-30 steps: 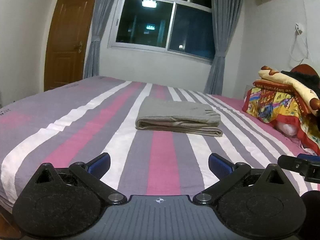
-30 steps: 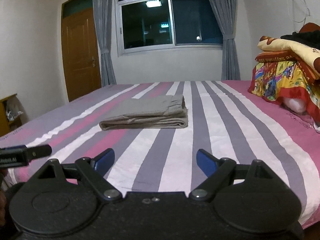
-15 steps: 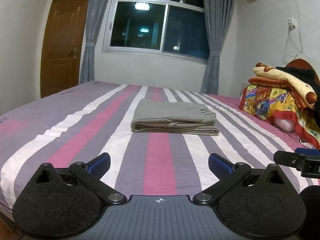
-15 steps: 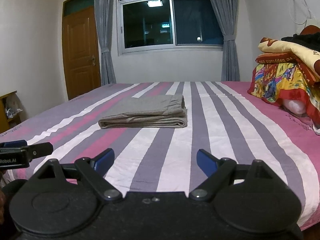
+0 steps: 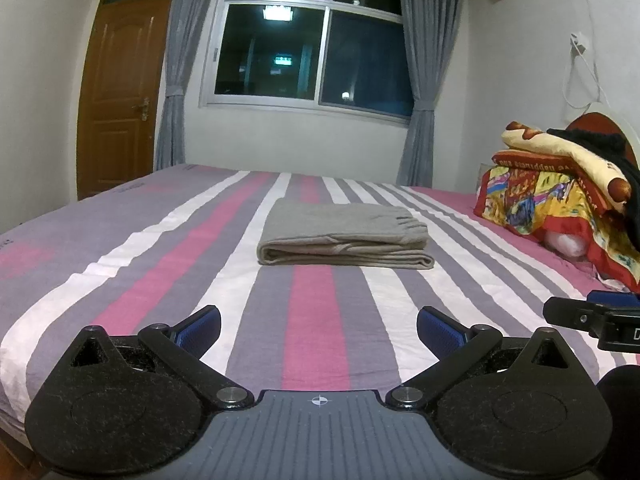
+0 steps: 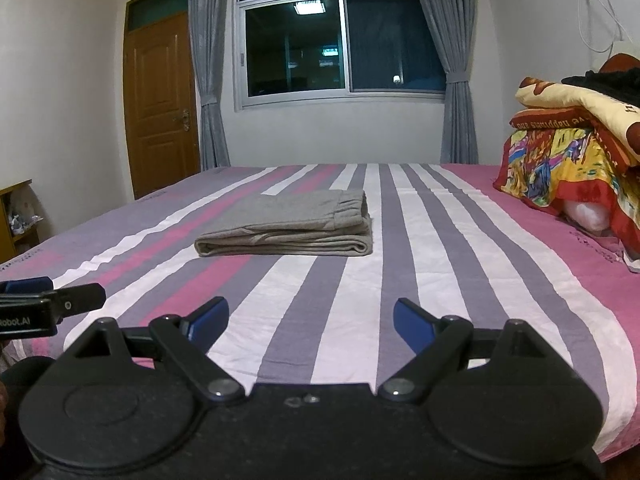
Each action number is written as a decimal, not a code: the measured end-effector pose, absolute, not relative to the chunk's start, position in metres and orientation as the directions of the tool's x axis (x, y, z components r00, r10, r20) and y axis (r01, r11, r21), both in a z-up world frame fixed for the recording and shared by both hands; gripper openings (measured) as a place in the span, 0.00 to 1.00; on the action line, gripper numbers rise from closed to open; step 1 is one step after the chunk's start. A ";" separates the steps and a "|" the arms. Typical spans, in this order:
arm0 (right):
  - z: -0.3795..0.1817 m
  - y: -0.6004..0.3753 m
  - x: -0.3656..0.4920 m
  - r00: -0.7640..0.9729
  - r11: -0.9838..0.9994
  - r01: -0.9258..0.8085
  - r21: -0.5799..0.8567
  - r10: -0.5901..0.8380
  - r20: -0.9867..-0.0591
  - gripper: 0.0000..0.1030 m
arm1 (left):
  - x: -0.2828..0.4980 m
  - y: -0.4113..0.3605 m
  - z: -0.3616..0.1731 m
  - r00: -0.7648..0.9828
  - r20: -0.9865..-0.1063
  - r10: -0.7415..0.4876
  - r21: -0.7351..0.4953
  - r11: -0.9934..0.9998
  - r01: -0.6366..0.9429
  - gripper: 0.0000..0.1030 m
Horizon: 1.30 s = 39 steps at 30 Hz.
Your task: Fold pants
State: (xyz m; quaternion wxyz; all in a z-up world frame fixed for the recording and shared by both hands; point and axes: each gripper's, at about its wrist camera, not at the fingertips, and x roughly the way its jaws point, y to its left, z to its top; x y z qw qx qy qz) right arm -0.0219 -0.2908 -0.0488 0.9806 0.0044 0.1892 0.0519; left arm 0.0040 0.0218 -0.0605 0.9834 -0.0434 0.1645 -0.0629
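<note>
The grey pants (image 5: 344, 236) lie folded in a flat stack in the middle of the striped bed (image 5: 160, 264); they also show in the right wrist view (image 6: 292, 228). My left gripper (image 5: 319, 330) is open and empty, held over the bed's near edge, well short of the pants. My right gripper (image 6: 310, 324) is open and empty too, at about the same distance. Each gripper shows at the side of the other's view, the right one (image 5: 592, 320) and the left one (image 6: 48, 304).
A pile of colourful blankets and pillows (image 5: 560, 204) sits at the right end of the bed. A window with grey curtains (image 5: 312, 60) is on the far wall and a wooden door (image 5: 120, 92) on the left. A small shelf (image 6: 16, 216) stands at left.
Both grippers have drawn back and tilted up a little, so the pants look slightly farther off. The pants have not moved and both grippers stay open.
</note>
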 end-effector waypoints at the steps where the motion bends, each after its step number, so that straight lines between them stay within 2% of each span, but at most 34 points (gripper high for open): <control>1: -0.049 -0.291 -0.022 0.923 0.995 -0.100 0.027 0.103 -0.371 0.86 | 0.004 0.021 -0.061 0.937 -0.321 -0.140 -0.104 0.988 0.112 1.00; 39: -0.049 -0.293 -0.021 0.923 0.995 -0.095 0.025 0.098 -0.372 0.87 | 0.006 0.016 -0.060 0.935 -0.320 -0.150 -0.091 0.988 0.127 1.00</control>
